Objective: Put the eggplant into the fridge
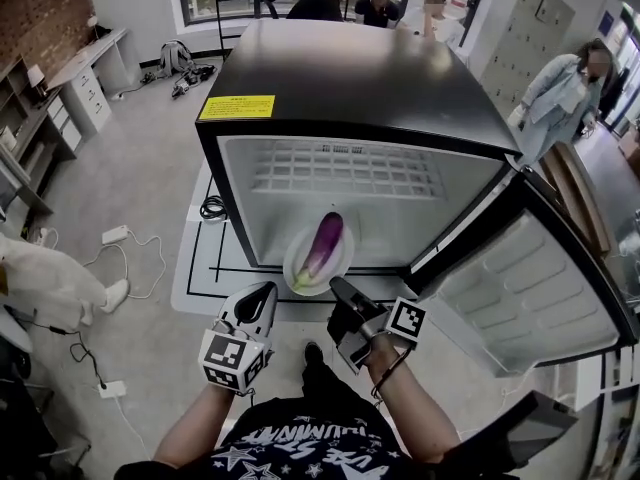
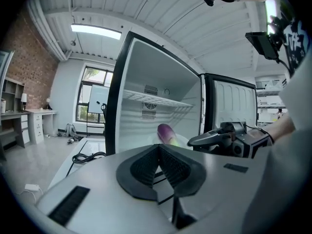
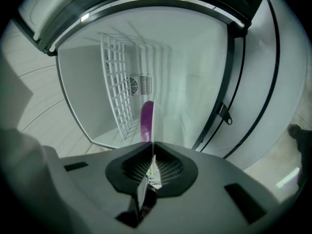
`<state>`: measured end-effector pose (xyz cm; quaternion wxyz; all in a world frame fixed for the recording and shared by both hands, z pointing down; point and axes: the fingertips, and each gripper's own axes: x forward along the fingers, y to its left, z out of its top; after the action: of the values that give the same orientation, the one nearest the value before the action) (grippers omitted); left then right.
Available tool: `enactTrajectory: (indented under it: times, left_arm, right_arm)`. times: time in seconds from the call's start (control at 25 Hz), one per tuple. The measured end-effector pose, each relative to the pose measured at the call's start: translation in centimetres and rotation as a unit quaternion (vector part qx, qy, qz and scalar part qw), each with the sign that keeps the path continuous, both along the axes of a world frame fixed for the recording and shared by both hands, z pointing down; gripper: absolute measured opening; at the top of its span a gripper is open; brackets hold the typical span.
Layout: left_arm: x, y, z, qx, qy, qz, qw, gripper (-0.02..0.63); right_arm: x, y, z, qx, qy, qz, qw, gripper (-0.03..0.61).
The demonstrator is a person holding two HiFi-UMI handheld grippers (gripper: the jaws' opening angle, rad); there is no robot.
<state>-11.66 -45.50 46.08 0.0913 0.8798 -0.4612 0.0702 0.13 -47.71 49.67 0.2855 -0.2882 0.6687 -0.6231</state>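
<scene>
A purple eggplant (image 1: 326,244) lies on a white plate (image 1: 300,268) held at the open fridge (image 1: 360,118) mouth, below the wire shelf (image 1: 340,168). My right gripper (image 1: 340,293) is shut on the plate's near rim. In the right gripper view the plate (image 3: 153,130) shows edge-on between the shut jaws of the right gripper (image 3: 153,156), with the eggplant (image 3: 146,120) to its left. My left gripper (image 1: 262,296) is shut and empty, just left of the plate. The left gripper view shows the left gripper (image 2: 158,152), the eggplant (image 2: 166,132) and the right gripper (image 2: 214,138).
The fridge door (image 1: 530,288) stands open to the right. A black cable (image 1: 212,208) and a power strip (image 1: 116,234) lie on the floor at the left. Several people stand behind the fridge, one at the right (image 1: 560,93). Desks (image 1: 85,73) line the left wall.
</scene>
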Motion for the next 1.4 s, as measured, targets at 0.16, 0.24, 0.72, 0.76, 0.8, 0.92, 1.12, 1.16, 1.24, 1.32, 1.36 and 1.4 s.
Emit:
enactTrajectory:
  times: [0.16, 0.24, 0.72, 0.76, 0.8, 0.92, 1.12, 1.16, 1.24, 1.32, 1.36, 1.4]
  left_arm:
    - [0.7, -1.6, -0.1, -0.002, -0.003, -0.006, 1.0, 0.008]
    - [1.3, -2.3, -0.1, -0.001, -0.007, -0.006, 1.0, 0.009]
    - [4.7, -5.3, 0.3, -0.008, -0.008, 0.0, 0.9999, 0.009]
    - [4.9, -5.5, 0.5, -0.01, -0.006, -0.001, 0.9999, 0.009]
    - [5.1, -5.7, 0.7, -0.011, -0.004, -0.001, 0.9999, 0.008]
    - [5.6, -6.1, 1.0, -0.012, -0.007, 0.001, 0.9999, 0.008]
    - [6.0, -6.8, 1.3, -0.014, -0.009, -0.002, 0.9999, 0.009]
    - [6.0, -6.9, 1.3, -0.016, -0.01, -0.003, 0.9998, 0.009]
    - [6.1, -7.1, 1.5, -0.023, -0.011, -0.005, 0.9997, 0.008]
    - [5.8, -7.5, 1.8, -0.023, -0.011, -0.01, 0.9996, 0.008]
    - [5.6, -7.7, 1.9, -0.023, -0.011, -0.013, 0.9996, 0.009]
    - [5.4, -8.0, 2.1, -0.024, -0.011, -0.015, 0.9995, 0.008]
  right_arm:
    - [0.8, -1.6, 0.4, -0.006, 0.001, -0.004, 1.0, 0.021]
    - [1.5, -2.4, 0.6, -0.009, 0.001, 0.0, 1.0, 0.021]
    - [4.9, -6.6, 2.0, -0.018, 0.017, 0.045, 0.999, 0.021]
    - [5.0, -6.8, 2.2, -0.02, 0.014, 0.049, 0.998, 0.021]
    - [5.0, -7.1, 2.4, -0.022, 0.012, 0.054, 0.998, 0.021]
    - [4.6, -7.4, 3.3, -0.037, 0.003, 0.056, 0.998, 0.021]
    - [3.5, -8.0, 5.1, -0.064, 0.008, 0.041, 0.997, 0.021]
    - [3.2, -8.2, 5.3, -0.066, 0.01, 0.037, 0.997, 0.021]
    - [2.7, -8.6, 5.7, -0.066, 0.014, 0.03, 0.997, 0.021]
    - [2.1, -9.0, 6.0, -0.068, 0.019, 0.021, 0.997, 0.021]
    - [1.8, -9.2, 6.1, -0.071, 0.021, 0.017, 0.997, 0.021]
    - [1.5, -9.4, 6.1, -0.072, 0.021, 0.014, 0.997, 0.021]
